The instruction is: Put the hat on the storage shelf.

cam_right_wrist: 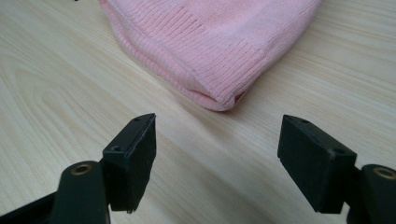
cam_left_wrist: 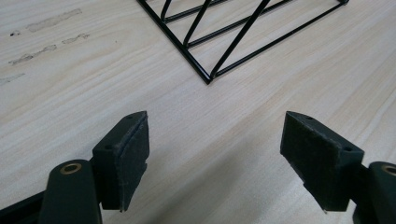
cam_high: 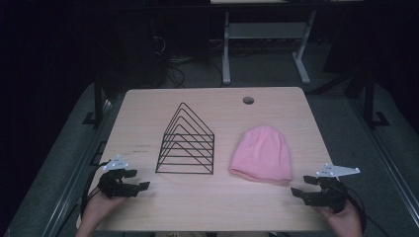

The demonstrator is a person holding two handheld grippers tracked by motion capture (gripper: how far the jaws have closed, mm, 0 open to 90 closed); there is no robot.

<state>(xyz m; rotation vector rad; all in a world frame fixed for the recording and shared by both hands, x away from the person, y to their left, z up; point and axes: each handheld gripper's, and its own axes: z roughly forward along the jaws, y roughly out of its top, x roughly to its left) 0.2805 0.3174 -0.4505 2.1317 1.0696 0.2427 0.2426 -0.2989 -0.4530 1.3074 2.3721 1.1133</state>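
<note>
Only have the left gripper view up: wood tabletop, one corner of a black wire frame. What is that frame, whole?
Observer: A black wire file rack with nested triangular dividers, standing upright near the middle of the light wooden table.
Operator: Anything else on the table?
Observer: A pink knitted beanie lies flat to the rack's right, apart from it.
Operator: Where's the right gripper?
Observer: The right gripper sits near the table's front edge, just off the beanie's ribbed cuff corner, not touching it.
Operator: Jaws?
Observer: Wide open with nothing between them, like those of the left gripper.
</note>
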